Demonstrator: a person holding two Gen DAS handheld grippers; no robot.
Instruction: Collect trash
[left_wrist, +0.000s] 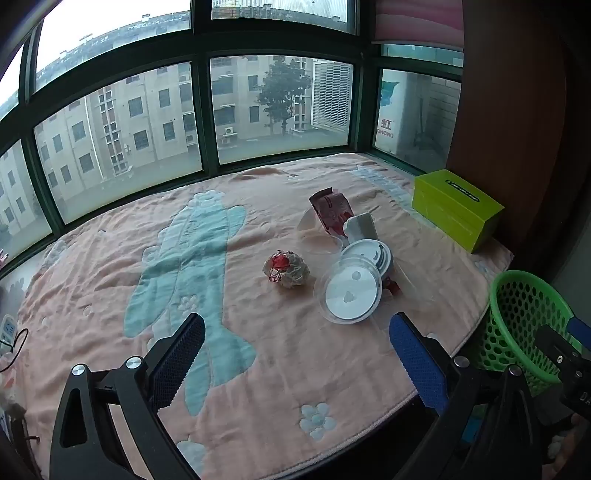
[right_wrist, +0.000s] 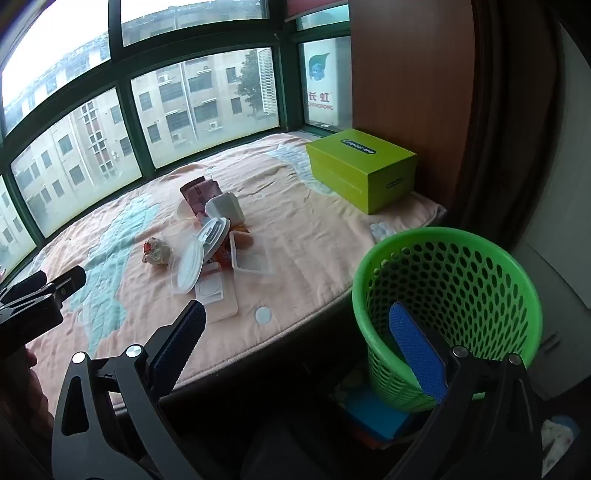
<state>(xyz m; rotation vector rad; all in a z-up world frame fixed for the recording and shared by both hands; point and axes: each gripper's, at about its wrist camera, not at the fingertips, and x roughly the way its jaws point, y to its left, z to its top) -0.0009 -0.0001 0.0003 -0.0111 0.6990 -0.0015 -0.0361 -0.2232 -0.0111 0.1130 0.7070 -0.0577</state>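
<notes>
A pile of trash lies on the pink blanket (left_wrist: 258, 350): a crumpled paper ball (left_wrist: 286, 268), a clear round lid (left_wrist: 349, 291), a white round lid (left_wrist: 365, 254), a red wrapper (left_wrist: 330, 212) and a white paper cup (left_wrist: 360, 227). The right wrist view also shows the paper ball (right_wrist: 157, 251), the clear lid (right_wrist: 186, 267) and a clear rectangular tray (right_wrist: 249, 254). A green mesh bin (right_wrist: 454, 291) stands beside the bed's edge. My left gripper (left_wrist: 295, 350) is open and empty, short of the pile. My right gripper (right_wrist: 295, 339) is open and empty, its right finger over the bin's rim.
A lime green box (left_wrist: 456, 208) sits at the blanket's far right, against a brown wall panel (right_wrist: 406, 74). Green-framed windows (left_wrist: 207, 118) run along the back. The left gripper shows at the left of the right wrist view (right_wrist: 40, 295). A cable (left_wrist: 14, 343) lies at the left edge.
</notes>
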